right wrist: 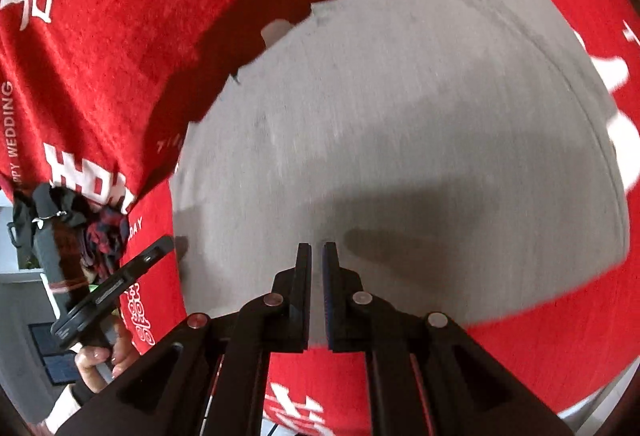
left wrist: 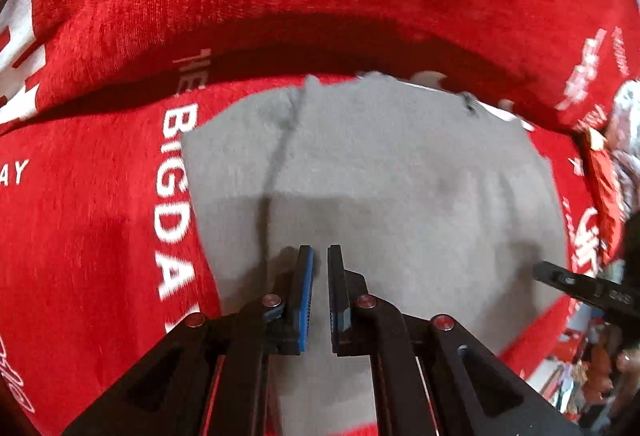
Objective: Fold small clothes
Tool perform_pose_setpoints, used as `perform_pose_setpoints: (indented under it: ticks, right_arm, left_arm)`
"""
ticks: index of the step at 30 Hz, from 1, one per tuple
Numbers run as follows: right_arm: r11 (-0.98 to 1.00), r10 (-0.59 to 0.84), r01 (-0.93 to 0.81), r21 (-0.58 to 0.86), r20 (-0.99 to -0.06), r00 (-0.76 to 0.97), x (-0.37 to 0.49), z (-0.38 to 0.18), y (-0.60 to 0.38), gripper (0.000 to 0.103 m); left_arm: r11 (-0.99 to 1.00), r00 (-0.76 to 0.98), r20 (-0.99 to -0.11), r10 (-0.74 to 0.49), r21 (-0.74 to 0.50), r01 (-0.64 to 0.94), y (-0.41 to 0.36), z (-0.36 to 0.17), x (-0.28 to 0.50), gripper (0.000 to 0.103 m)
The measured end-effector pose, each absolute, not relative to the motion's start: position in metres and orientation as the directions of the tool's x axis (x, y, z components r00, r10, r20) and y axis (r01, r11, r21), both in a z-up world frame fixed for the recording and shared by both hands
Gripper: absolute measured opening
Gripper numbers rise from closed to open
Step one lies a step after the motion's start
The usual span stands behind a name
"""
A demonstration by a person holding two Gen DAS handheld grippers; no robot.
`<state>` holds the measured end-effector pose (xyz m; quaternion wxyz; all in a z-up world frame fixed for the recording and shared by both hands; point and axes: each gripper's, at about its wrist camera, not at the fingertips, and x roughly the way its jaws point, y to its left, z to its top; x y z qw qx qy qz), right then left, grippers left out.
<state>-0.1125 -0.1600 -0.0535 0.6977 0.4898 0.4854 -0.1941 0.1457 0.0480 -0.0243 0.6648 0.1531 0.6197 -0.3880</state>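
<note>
Grey garment (left wrist: 380, 171) lies flat on red cloth (left wrist: 100, 215) ahead of both tools; left hand-held gripper (left wrist: 320, 256) and right hand-held gripper (right wrist: 317, 250) hover nearly clenched, grasping nothing.

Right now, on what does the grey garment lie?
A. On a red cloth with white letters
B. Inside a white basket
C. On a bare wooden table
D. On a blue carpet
A: the grey garment lies spread on the red cloth, whose white printed letters run beside the garment's edge; the right wrist view shows the same red around it.
</note>
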Motion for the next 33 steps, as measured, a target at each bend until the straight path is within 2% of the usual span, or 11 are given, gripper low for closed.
perform_pose_setpoints:
  ticks: [6, 10, 11, 14, 17, 22, 33]
  right_arm:
    - [0.477, 0.072, 0.793, 0.380, -0.915, 0.396, -0.120, -0.047, -0.213, 0.006]
    - [0.412, 0.061, 0.847, 0.335, -0.938, 0.341, -0.141, -0.066, -0.248, 0.006]
    - [0.398, 0.064, 0.861, 0.317, -0.946, 0.319, -0.148, -0.074, -0.254, 0.002]
    - [0.348, 0.069, 0.858, 0.378, -0.923, 0.379, -0.168, -0.079, -0.264, 0.000]
    - [0.343, -0.004, 0.898, 0.274, -0.956, 0.293, -0.180, -0.071, -0.261, 0.000]
    - [0.270, 0.022, 0.910, 0.315, -0.947, 0.321, -0.197, -0.065, -0.256, 0.004]
    - [0.382, 0.146, 0.848, 0.367, -0.930, 0.337, -0.169, -0.049, -0.191, 0.004]
  left_arm:
    - [0.678, -0.045, -0.956, -0.290, -0.238, 0.695, 0.045, -0.045, 0.153, 0.007]
    - [0.676, -0.033, -0.958, -0.286, -0.226, 0.701, 0.052, -0.047, 0.150, 0.007]
    - [0.681, -0.033, -0.959, -0.283, -0.225, 0.697, 0.054, -0.047, 0.151, 0.007]
    - [0.702, -0.002, -0.969, -0.248, -0.181, 0.689, 0.062, -0.043, 0.155, 0.008]
    - [0.725, -0.002, -0.975, -0.222, -0.167, 0.668, 0.073, -0.044, 0.161, 0.008]
    - [0.741, -0.003, -0.979, -0.202, -0.155, 0.653, 0.086, -0.034, 0.155, 0.008]
    - [0.715, -0.034, -0.984, -0.173, -0.149, 0.683, 0.081, -0.014, 0.118, 0.008]
